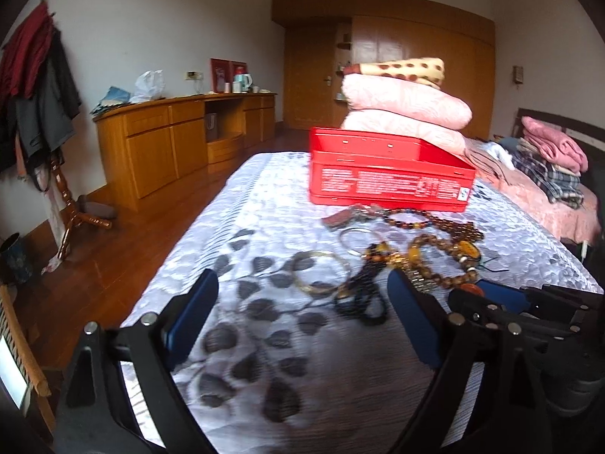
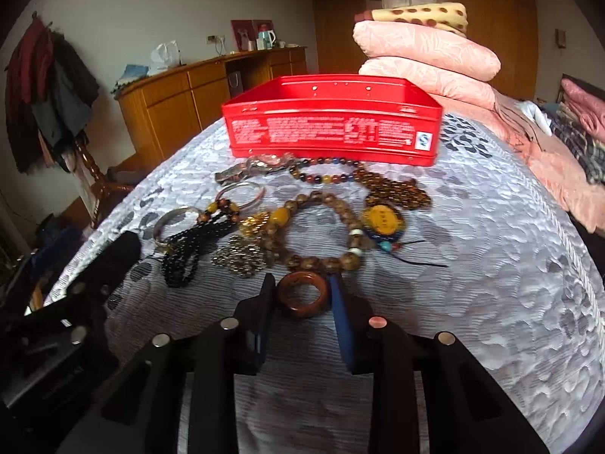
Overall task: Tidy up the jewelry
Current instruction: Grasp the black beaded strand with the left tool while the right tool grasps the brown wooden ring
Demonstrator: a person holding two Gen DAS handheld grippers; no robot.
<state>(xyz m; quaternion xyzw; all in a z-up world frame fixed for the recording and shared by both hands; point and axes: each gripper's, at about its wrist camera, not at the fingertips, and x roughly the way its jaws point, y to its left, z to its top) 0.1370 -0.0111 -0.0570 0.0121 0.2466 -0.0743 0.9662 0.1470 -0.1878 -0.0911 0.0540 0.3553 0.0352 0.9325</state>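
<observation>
Wood, glossy and brown: I am pinching a thick round ring between my right tool's flat blue pads on the quilted bedspread. Beyond sits the red tin. My left tool is gaping wide, empty.

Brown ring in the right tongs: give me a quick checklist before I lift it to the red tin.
1. Brown ring between the right tongs: ok.
2. Pads pressing on both sides: ok, they appear to touch.
3. Ring clear of the bead bracelet: cannot tell, they sit very close.
4. Red tin open on top: ok.
5. Left tongs open, holding nothing: ok.
</observation>
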